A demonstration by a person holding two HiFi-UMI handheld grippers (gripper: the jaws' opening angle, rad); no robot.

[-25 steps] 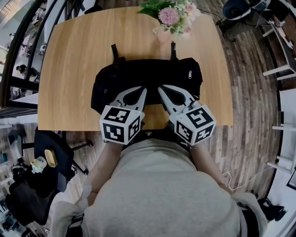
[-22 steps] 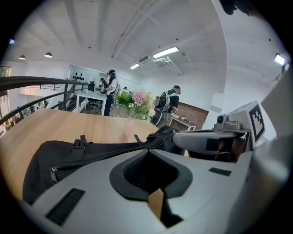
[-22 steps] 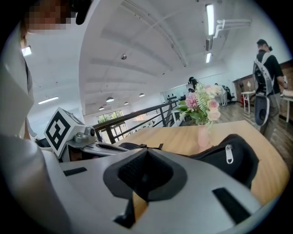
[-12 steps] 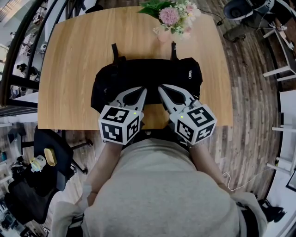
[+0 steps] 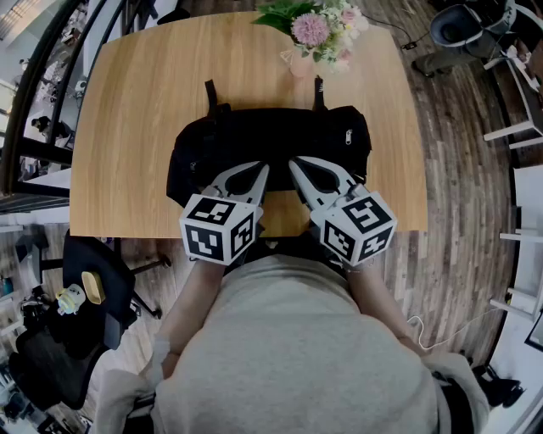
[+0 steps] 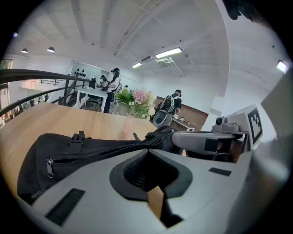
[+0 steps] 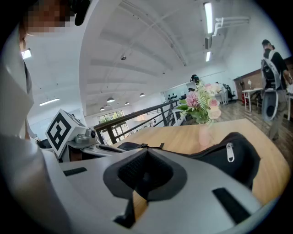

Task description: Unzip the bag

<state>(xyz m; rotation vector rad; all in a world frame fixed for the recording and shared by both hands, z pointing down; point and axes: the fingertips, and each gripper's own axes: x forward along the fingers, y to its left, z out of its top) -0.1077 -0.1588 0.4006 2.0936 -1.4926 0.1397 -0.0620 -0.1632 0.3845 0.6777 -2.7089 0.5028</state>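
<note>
Nothing among the task's things was found to have moved since the earlier frames: both grippers were held where they had been, and only an office chair [image 5: 458,25] on the floor beyond the bench [image 5: 136,110] appeared slightly shifted. One black bag [image 5: 280,136] was laid lengthwise across the near half of the bench, probably so that either end could be reached from the person's seat. The left gripper [image 5: 261,167] and the right gripper [image 5: 294,164] were poised side by side over the bag's near side. Whether it was touched could not be told. The fingers [image 6: 87,187] of the left were pressed together with nothing between them, and those of the right likewise, so neither gripper was judged ready to take a pull without first being opened. Two zip pulls were counted: one at the bag's left end [image 6: 49,167] and one at its right end [image 7: 230,152]. As far as it showed in the left gripper view, the long zip [image 6: 100,153] along the bag's ridge was seen closed. Two strap ends [image 5: 209,91] were counted at the bag's far edge, and one vase of flowers [image 5: 316,32] was set well clear behind it.
</note>
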